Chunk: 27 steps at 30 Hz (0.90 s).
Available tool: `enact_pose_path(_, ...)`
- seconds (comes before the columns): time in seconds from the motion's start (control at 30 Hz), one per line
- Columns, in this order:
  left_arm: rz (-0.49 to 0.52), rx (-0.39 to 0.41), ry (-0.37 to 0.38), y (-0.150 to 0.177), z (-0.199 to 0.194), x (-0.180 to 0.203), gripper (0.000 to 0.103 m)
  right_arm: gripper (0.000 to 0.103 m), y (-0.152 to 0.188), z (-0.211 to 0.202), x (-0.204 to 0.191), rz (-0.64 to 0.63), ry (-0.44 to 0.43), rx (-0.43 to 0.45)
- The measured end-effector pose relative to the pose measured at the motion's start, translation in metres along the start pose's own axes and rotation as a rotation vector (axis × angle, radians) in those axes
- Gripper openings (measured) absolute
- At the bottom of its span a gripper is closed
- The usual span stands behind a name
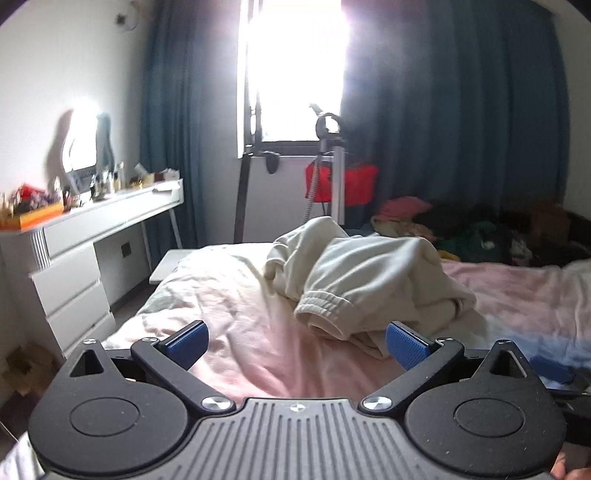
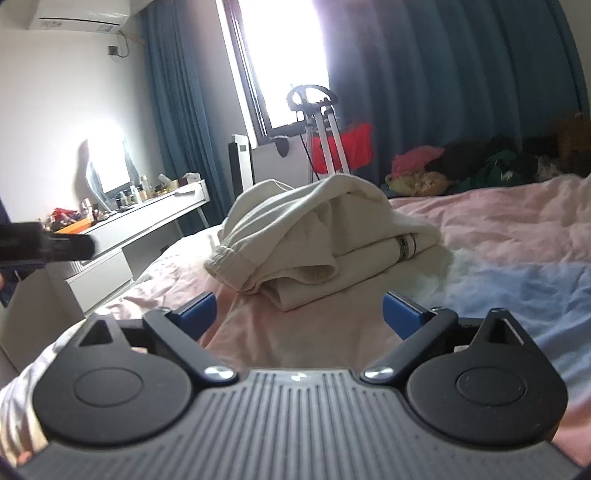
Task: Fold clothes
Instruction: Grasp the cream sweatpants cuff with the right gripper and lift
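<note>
Left wrist view: the left gripper [image 1: 297,341] stands wide apart with nothing between its blue pads, low over the pink bedsheet [image 1: 229,314]. The right gripper [image 2: 298,314] is likewise wide and empty. Just ahead of both, the cream sweatpants [image 2: 325,229] lie bunched in a heap on the bed.

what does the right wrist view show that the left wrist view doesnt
Only the right wrist view shows the wall air conditioner and a dark band on the garment's folded edge. Only the left wrist view shows the dresser's drawer fronts and the floor beside the bed. Both share the cream garment heaped on the pink bedding, the window, blue curtains, and open jaws with nothing between them: left gripper, right gripper.
</note>
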<state>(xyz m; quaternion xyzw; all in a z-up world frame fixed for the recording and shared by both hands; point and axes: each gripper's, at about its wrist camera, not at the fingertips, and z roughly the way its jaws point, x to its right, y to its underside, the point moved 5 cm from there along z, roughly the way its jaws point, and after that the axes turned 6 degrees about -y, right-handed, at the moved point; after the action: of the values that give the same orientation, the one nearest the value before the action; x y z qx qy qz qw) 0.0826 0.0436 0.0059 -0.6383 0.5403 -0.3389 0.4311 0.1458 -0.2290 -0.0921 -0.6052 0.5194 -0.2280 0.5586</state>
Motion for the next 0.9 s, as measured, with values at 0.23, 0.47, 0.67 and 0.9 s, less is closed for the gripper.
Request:
enact_pose_path(0.23,0.027,0.023,0.044,-0.002,0.026,0.0,0.103,0.068,-0.002,0.102,0.032,0.028,0.042,-0.114)
enact_pose_path(0.47,-0.076,-0.03,0.137,0.008,0.066,0.002,0.103,0.036,0.004,0.187,0.052,0.063,0.08,-0.114)
enact_pose_path(0.67,-0.142,-0.09,0.18,0.023,0.089,-0.003,0.103,0.035,-0.02,0.195,0.053,0.138,-0.01,0.085)
enact_pose_path(0.9,-0.164,-0.089,0.166,0.026,0.093,-0.011,0.103,0.03,-0.037,0.212,0.041,0.079,0.059,0.05)
